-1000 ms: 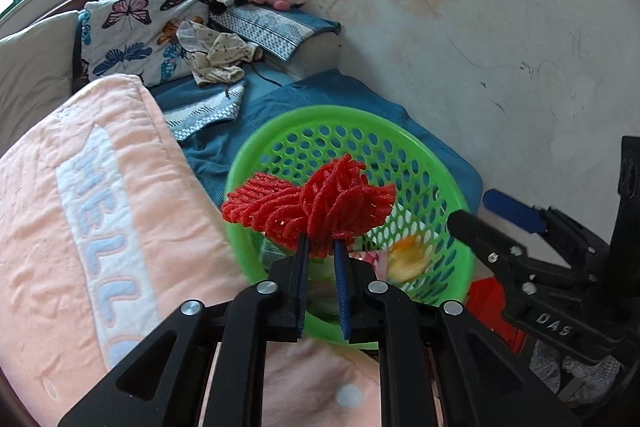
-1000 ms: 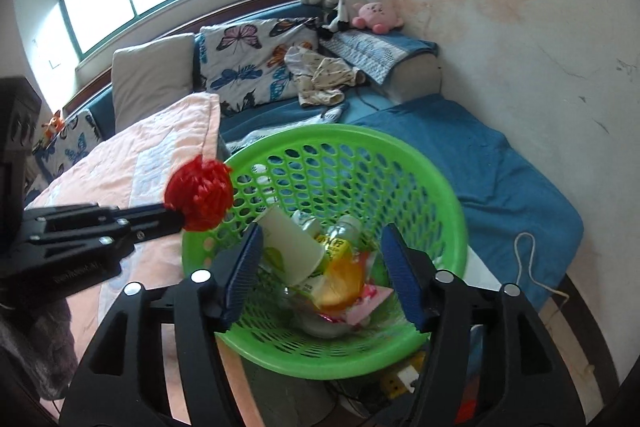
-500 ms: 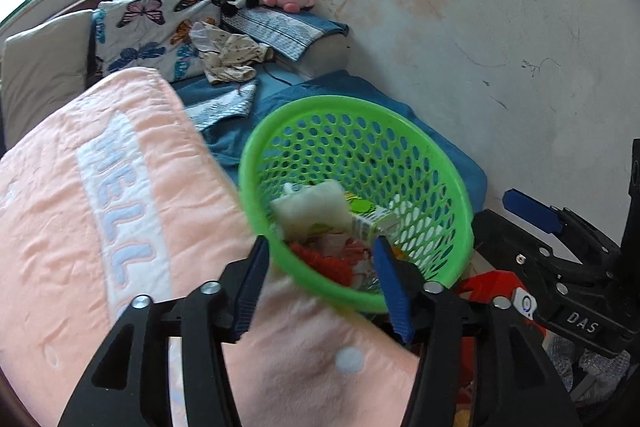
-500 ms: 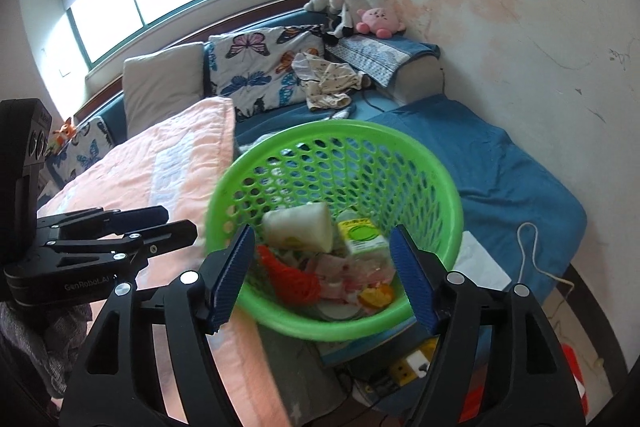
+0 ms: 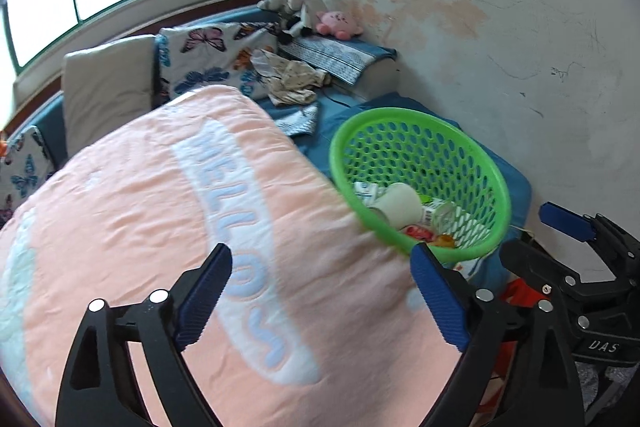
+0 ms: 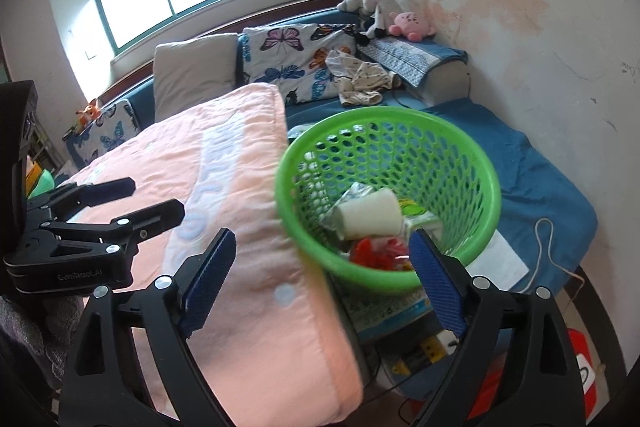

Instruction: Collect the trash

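The green basket (image 6: 460, 163) sits at the edge of the bed, right beside the peach blanket (image 6: 248, 227), around 1 o'clock from the right gripper (image 6: 322, 283) and about 2 o'clock in the left wrist view (image 5: 480, 163). Inside there's a white paper cup (image 6: 370, 213) lying on its side, a green-and-white carton (image 6: 420, 215) next to it, and a red crinkly wrapper (image 6: 374, 251) at the bottom, though the near rim cuts off most of that pile so I can't really make out what else is down there. Right gripper's fingers are spread wide with nothing between them, its right pad overlapping the basket rim in the picture. Left gripper (image 5: 320, 299) is the same deal: spread wide, holding nothing, hovering over the blanket's blurry "HELLO" lettering. Further out, at 12 o'clock, a butterfly-print pillow (image 6: 296, 63), a crumpled cloth (image 6: 360, 79) and some plush toys (image 6: 376, 7) sit by the wall. Below the basket are a box and a power strip (image 6: 424, 351), partly hidden behind the gripper.
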A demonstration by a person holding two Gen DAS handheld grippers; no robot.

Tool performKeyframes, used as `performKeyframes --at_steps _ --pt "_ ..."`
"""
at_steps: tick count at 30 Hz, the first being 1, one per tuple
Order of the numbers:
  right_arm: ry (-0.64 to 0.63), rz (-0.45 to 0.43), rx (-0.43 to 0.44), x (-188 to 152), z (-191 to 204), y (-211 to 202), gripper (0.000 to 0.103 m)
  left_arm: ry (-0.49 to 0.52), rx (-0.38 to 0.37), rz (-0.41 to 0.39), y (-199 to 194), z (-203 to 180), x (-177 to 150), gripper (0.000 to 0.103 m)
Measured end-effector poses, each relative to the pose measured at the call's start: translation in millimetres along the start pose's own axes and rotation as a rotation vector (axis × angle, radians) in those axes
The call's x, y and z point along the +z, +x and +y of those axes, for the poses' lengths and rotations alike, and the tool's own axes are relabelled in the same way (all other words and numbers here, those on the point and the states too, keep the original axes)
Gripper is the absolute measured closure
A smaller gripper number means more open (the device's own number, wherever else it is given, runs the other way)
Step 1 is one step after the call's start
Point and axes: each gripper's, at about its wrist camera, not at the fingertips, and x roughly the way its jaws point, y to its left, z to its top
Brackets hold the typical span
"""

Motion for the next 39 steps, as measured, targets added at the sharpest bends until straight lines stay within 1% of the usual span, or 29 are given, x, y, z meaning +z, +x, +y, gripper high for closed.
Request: performKeyframes --at_steps 3,9,17,20,26,39 --pt "-0.008 0.008 0.021 -8 11 -5 0.012 -0.01 0.026 -0.017 -13 7 -10 0.011" --pt "-0.037 -0.002 0.02 -22 36 -17 0.007 -0.05 0.091 -0.044 -38 24 -30 0.009" --pt "-0.055 -0.007 0.046 -35 56 -25 0.007 -0.059 0.183 -0.067 -61 35 -53 0.008" --pt "-0.06 -0.007 0.052 -36 60 -27 0.004 -0.077 0.189 -0.07 -69 42 -61 0.008" --pt "-0.081 -0.012 0.066 -40 71 -31 0.004 -0.119 0.203 -0.068 -76 51 -71 0.008" --pt "-0.115 -0.006 0.093 -44 92 -28 0.004 -0.168 0.241 -0.071 -85 66 -83 0.008"
